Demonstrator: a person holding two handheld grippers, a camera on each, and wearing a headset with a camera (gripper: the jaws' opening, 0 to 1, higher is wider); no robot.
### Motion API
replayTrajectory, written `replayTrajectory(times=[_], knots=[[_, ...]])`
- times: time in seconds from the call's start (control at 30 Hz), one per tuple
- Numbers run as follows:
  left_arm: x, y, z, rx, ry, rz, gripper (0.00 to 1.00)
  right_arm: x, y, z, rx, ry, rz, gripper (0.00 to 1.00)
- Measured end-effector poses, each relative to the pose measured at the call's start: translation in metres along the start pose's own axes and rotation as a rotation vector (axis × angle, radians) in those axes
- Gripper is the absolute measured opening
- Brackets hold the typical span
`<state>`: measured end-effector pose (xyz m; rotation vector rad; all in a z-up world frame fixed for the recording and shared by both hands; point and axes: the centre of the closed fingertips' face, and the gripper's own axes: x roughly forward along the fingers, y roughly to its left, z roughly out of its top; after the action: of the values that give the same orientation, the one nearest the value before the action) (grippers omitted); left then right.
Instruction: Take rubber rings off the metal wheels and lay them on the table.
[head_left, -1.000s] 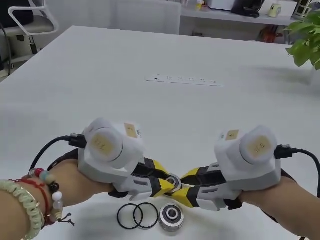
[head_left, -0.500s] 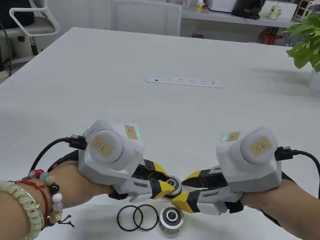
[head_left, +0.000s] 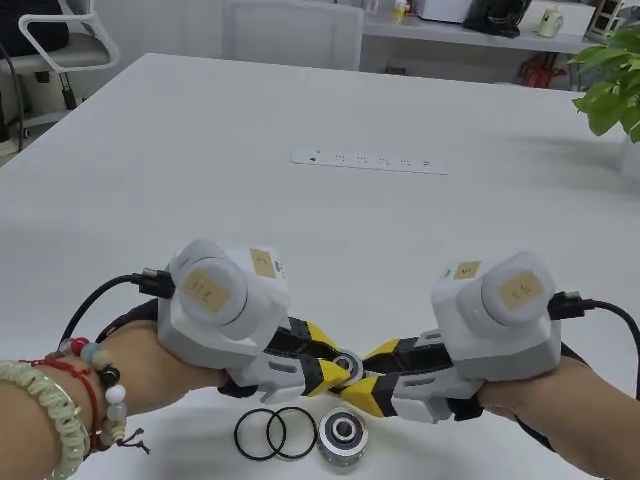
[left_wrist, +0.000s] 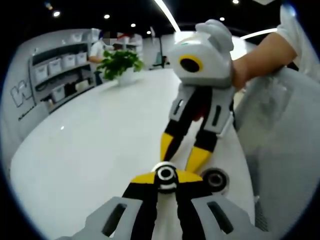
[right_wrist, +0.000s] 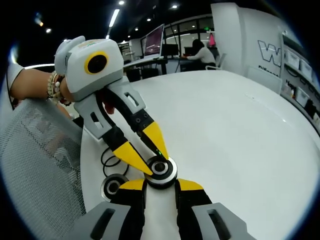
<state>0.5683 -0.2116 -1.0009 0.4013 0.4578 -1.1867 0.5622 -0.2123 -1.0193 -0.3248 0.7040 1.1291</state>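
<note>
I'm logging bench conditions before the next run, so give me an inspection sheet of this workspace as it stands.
Surface: white table with a power strip set in it.
Job's things: held wheel between the tools, above the table; second wheel and two black rings lying on it.
Clutter: nothing seen.
Tools: left tool shut on the held wheel; right tool at the same wheel, grip unclear.
Cables: a black cable leaves each tool's back.
Surroundings: plant, chair.
</note>
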Motion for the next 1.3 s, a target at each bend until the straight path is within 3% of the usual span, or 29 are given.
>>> replayTrajectory(times=[0.23, 0.3, 0.4, 0.6, 0.73, 1.3], knots=[[-0.0003, 0.0001, 0.0000, -0.002, -0.001, 0.001, 0.14, -0.0020, -0.0008, -0.0025, 0.025, 0.012, 0.015, 0.15], [-0.0004, 0.0001, 0.0000, -0.003, -0.001, 0.000, 0.14, -0.0019, -0.0008, -0.0030, 0.064, 0.010, 0.026, 0.15], [-0.0004, 0.0002, 0.0000, -0.004, -0.002, -0.002, 0.14, 0.0000, -0.0015, -0.0025, 0.012, 0.012, 0.005, 0.19], [-0.0006, 0.0006, 0.0002, -0.002, -0.002, -0.002, 0.14, 0.0047, 0.0008, 0.0005, 0.002, -0.004, -0.003, 0.26], [-0.0007, 0.0009, 0.0002, -0.001, -0.002, -0.002, 0.14, 0.0054, 0.0005, 0.0030, -0.030, -0.012, -0.014, 0.24], [0.0005, -0.0010, 0.0007, -0.002, -0.005, -0.011, 0.14, -0.0033, 0.0012, 0.0000, -0.023, -0.001, 0.021, 0.19]])
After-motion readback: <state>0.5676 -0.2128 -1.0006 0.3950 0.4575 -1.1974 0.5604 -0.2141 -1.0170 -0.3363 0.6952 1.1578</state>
